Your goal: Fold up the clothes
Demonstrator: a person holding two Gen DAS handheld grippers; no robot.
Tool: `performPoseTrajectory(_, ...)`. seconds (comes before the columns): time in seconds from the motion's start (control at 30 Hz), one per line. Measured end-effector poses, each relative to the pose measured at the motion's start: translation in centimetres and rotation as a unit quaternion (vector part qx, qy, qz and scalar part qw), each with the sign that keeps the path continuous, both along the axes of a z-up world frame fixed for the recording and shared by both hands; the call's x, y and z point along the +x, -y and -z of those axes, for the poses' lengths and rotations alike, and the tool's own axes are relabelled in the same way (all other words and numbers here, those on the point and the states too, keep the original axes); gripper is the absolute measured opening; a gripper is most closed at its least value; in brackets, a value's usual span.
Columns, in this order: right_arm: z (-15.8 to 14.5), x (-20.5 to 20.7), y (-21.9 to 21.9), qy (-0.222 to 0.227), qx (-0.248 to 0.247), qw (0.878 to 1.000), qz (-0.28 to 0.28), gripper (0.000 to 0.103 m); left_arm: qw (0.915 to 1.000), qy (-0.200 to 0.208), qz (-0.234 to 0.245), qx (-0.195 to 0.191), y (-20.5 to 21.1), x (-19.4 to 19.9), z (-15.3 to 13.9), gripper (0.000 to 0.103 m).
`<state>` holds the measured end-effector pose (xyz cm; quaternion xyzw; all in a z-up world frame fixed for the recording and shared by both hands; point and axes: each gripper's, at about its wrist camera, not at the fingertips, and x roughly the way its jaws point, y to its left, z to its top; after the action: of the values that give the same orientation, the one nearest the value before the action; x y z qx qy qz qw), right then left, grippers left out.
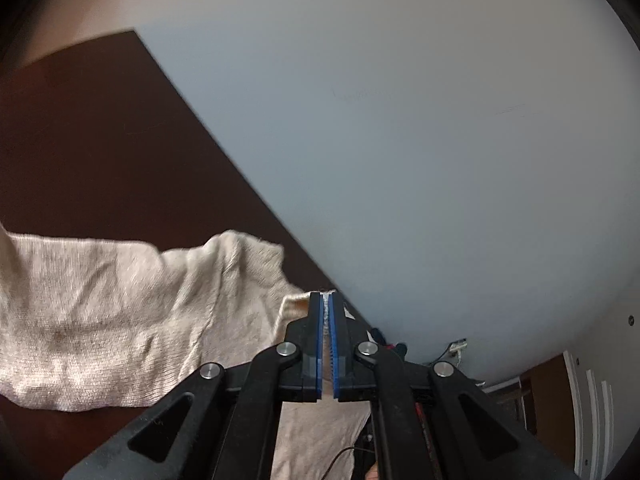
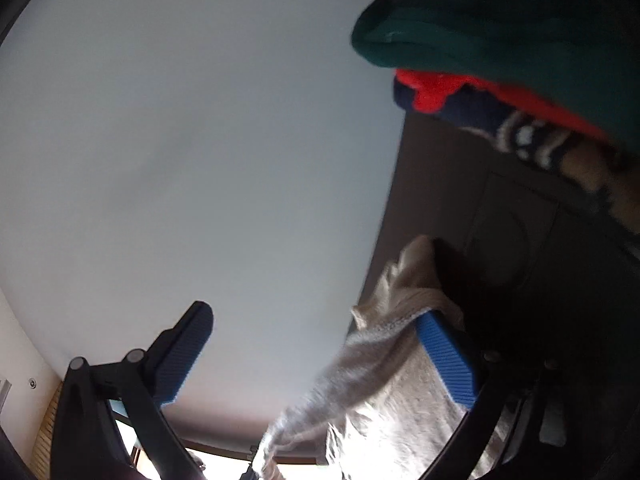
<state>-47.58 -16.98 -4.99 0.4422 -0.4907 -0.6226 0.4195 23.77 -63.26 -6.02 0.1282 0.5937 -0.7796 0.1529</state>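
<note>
The left gripper (image 1: 328, 300) is clenched on an edge of the cream knitted garment (image 1: 100, 320), which spreads to its left across the dark brown wooden tabletop (image 1: 100, 140). The right gripper (image 2: 316, 320) stands with its blue ribbed pads (image 2: 448, 360) spread wide; the same cream knit drapes against its right pad, ungripped. Above that pad sits a pile of teal, red and navy patterned clothes (image 2: 480, 40).

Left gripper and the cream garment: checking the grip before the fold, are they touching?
Touching. The left wrist view shows the left gripper shut on the cream garment at its edge.
</note>
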Motion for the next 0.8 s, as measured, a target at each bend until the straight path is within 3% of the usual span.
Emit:
performPoseTrajectory(0.1,1.6,-0.1,-0.1,0.029,0.059,0.997,-0.044,0.103,0.9993,0.022,-0.001,0.032,0.0,0.0,2.9,0.003)
performPoseTrajectory(0.13,2.2,-0.1,0.1,0.033,0.084,0.993,-0.07,0.097,0.9988,0.03,-0.003,0.039,0.0,0.2,3.6,0.003)
performPoseTrajectory(0.17,2.3,0.1,-0.1,0.023,0.093,0.992,-0.083,0.103,0.9982,0.038,-0.006,0.047,0.1,0.6,4.4,0.003)
performPoseTrajectory(0.3,2.4,0.4,-2.1,0.014,0.1,0.991,-0.092,0.103,0.9956,0.057,-0.022,0.071,0.9,2.1,6.0,0.003)
performPoseTrajectory(0.47,0.8,0.6,-2.1,-0.058,0.13,0.983,-0.118,0.103,0.9935,0.073,-0.029,0.083,1.9,2.6,6.5,0.003)
performPoseTrajectory(0.53,-0.4,0.5,-0.6,-0.095,0.147,0.973,-0.152,0.103,0.993,0.081,-0.022,0.084,1.5,2.3,6.8,0.003)
performPoseTrajectory(0.6,-2.7,0.3,2.4,-0.145,0.184,0.953,-0.192,0.103,0.9926,0.086,-0.013,0.085,1.1,1.9,7.1,0.003)
performPoseTrajectory(0.67,-4.0,-0.8,5.2,-0.194,0.252,0.924,-0.211,0.103,0.9923,0.088,-0.007,0.087,0.7,1.6,7.5,0.003)
performPoseTrajectory(0.73,-3.5,-2.6,7.0,-0.203,0.297,0.909,-0.208,0.1,0.9923,0.086,-0.004,0.089,0.4,1.5,7.8,0.003)
performPoseTrajectory(0.8,-2.2,-4.3,8.6,-0.183,0.311,0.905,-0.224,0.078,0.9921,0.087,-0.003,0.09,0.2,1.6,8.0,0.003)
